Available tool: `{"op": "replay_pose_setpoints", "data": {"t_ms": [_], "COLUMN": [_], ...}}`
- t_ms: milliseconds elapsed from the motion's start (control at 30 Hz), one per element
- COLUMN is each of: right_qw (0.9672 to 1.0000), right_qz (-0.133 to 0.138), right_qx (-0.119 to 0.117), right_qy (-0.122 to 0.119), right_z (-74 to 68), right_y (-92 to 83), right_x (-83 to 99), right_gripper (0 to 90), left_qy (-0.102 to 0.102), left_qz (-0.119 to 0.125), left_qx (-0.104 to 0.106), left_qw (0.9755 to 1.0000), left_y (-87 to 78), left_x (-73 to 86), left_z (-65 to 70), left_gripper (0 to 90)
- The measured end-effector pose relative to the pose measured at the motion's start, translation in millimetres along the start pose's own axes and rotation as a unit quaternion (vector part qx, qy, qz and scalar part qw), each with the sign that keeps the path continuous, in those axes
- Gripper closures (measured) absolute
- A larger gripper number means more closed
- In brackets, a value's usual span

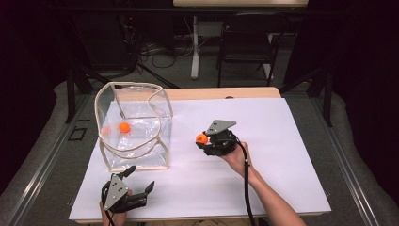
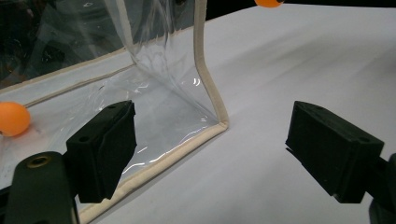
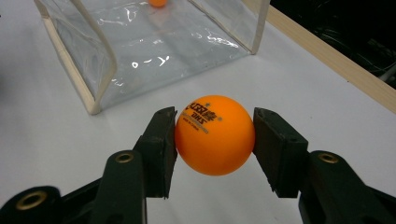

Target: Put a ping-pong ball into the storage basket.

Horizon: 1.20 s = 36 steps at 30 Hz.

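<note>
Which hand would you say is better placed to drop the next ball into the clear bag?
Right: the right gripper already clamps an orange ball, facing the clear bag. The left gripper is open, empty.

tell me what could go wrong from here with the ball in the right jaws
1. The orange ball is round and smooth, clamped by the right gripper only at its two sides; it could squirt out on the way to the clear bag.
2. The bag's soft rim sags unevenly, so the ball may clip it and bounce off.
3. The left gripper stands open beside the bag's corner, not holding it, so a nudge could shift the bag.
</note>
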State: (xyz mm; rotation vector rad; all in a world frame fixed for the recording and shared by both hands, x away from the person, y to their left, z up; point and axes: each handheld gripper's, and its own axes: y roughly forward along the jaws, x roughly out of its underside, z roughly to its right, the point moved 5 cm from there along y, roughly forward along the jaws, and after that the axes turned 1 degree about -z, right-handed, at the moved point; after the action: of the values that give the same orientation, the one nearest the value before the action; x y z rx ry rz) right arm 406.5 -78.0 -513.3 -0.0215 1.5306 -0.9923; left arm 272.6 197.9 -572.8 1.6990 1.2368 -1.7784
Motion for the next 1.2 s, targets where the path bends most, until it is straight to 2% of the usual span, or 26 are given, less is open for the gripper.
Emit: {"op": "replay_pose_setpoints", "data": {"t_ms": [933,1200], "right_qw": [0.9998,0.9996], "right_qz": [0.018,0.025], "right_qx": [0.0,0.005], "right_qy": [-0.008,-0.008], "right_z": [-5.5,-2.9], "right_y": [-10.6,-15.7], "right_x": [-11.9,-18.2], "right_gripper": [50.8,50.9], "left_qy": [-0.002,-0.002], "left_qz": [0.002,0.003], "left_qx": [0.001,0.001], "left_qw": [1.0,1.0], "left_y": [1.8,1.6], "left_x": [-0.7,-0.9], "left_z": [0.9,0.0], "left_gripper": [15.6,15.6]}}
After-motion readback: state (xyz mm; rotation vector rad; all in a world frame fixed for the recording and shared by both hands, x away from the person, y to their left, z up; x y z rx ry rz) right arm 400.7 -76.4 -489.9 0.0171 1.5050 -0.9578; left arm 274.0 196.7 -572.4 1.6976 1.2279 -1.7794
